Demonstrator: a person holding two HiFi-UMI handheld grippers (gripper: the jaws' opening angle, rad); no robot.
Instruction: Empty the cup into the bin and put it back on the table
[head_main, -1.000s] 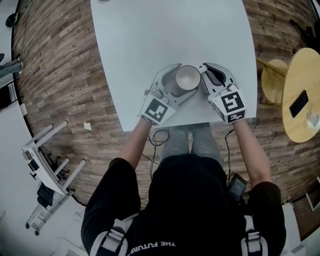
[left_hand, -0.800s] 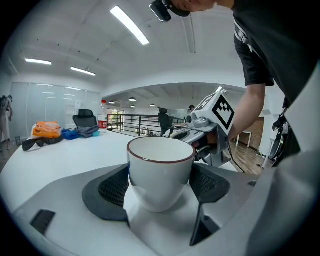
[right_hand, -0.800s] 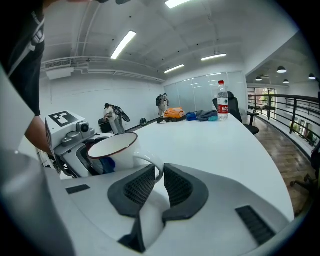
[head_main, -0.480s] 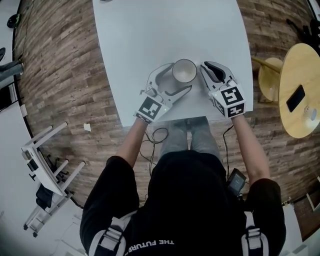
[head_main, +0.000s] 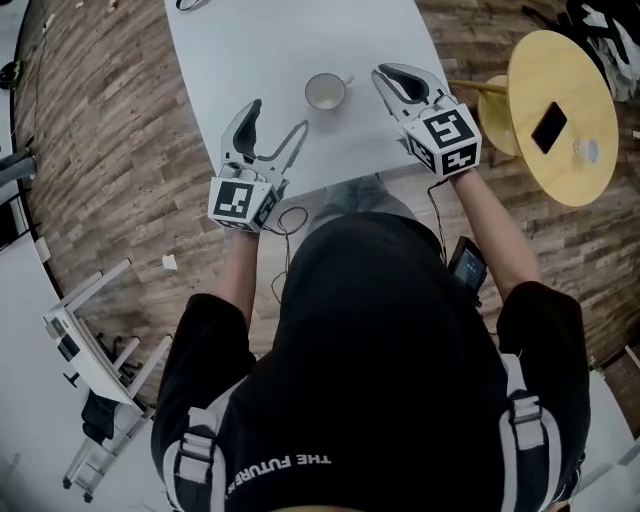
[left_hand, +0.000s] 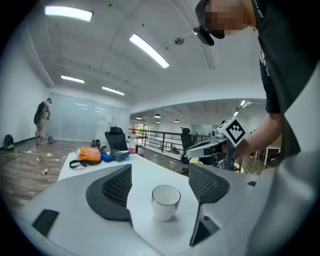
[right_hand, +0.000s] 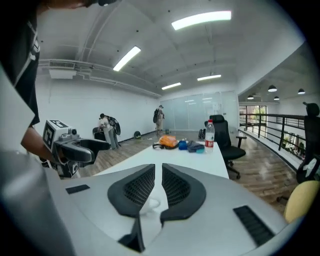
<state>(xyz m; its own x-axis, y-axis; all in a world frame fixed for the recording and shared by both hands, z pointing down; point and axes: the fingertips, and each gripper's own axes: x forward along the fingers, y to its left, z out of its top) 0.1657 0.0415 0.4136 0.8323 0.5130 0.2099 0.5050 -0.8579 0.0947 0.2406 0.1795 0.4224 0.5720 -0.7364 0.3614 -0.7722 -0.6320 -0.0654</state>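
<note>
Now the cup (head_main: 326, 91) stands upright on the white desk (head_main: 260, 50), free of both tools, and its inside looks white and bare, so the emptying seems done. It lies between the two tools and ahead of them. In the left gripper view the cup (left_hand: 165, 201) sits dead centre on the line of the left tool (left_hand: 160, 175), beyond its fingertips and untouched. That tool (head_main: 277, 120) has its jaws spread wide with nothing between them. The right tool (head_main: 388, 75) is just to the cup's right, on the side where the handle sticks out. In its own view the right tool (right_hand: 158, 167) has its jaws drawn almost together, with only a thin slit between them and nothing in it. The left tool looks the better lined up for any fresh grasp.

A second ago the cup sat inside the left tool's open jaws, with the right tool's tips close against its other side. Since then both tools have drawn back toward the person, leaving the cup alone. No bin is in view.
</note>
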